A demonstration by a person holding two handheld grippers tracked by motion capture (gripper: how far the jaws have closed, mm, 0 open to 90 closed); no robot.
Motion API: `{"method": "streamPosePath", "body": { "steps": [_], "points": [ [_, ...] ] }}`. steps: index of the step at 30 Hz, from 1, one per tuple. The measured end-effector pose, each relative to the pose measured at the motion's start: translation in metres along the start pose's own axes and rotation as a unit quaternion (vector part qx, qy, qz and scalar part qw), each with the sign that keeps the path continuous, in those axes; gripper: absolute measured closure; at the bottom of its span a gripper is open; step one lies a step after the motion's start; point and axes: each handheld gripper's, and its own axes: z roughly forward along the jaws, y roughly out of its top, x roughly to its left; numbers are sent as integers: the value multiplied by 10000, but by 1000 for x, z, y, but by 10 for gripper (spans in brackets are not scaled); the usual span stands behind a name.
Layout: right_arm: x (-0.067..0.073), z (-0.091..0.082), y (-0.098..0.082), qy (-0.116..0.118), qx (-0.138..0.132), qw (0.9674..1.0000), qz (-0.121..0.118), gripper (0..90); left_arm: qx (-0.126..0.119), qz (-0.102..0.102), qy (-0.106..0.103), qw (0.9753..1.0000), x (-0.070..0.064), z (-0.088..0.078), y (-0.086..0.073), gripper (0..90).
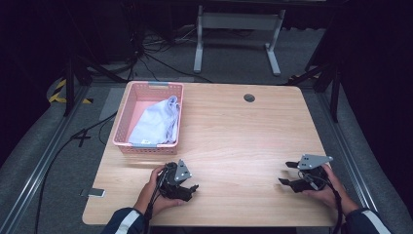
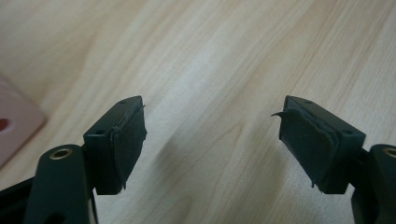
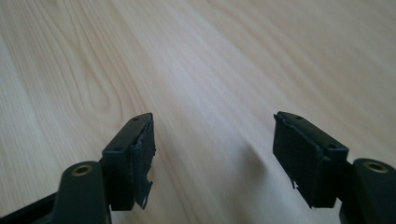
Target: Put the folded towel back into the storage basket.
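A pale blue cloth lies bundled inside the pink basket at the table's far left. Well apart from it, near the front edge, the left gripper and right gripper rest low over bare wood, jaws spread wide with nothing between them

The person's left hand holds the black two-jaw left gripper low, jaws spread wide and empty. The right hand holds the matching right gripper, jaws likewise apart, pointing leftward.
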Motion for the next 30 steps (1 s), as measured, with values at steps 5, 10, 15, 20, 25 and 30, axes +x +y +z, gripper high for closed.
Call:
{"method": "streamPosePath", "body": {
  "steps": [5, 10, 15, 20, 25, 30],
  "points": [
    [-5, -4, -21, 100, -288, 9982, 509, 263, -126, -156, -187, 9996, 6, 4, -3, 182],
    [-3, -2, -23, 47, -393, 9978, 524, 247, -264, -302, -335, 9986, 12, 7, -8, 153],
    [-3, -2, -23, 46, -390, 9978, 528, 246, -290, -334, -354, 9984, 12, 8, -8, 151],
    [-3, -2, -23, 47, -376, 9977, 556, 229, -290, -320, -391, 9983, 13, 9, -7, 150],
    [-3, -2, -23, 56, -377, 9977, 553, 225, -295, -214, -459, 9983, 16, 10, -6, 147],
    [-3, -2, -23, 64, -375, 9978, 542, 218, -285, -173, -536, 9980, 18, 11, -5, 145]
  ]
}}
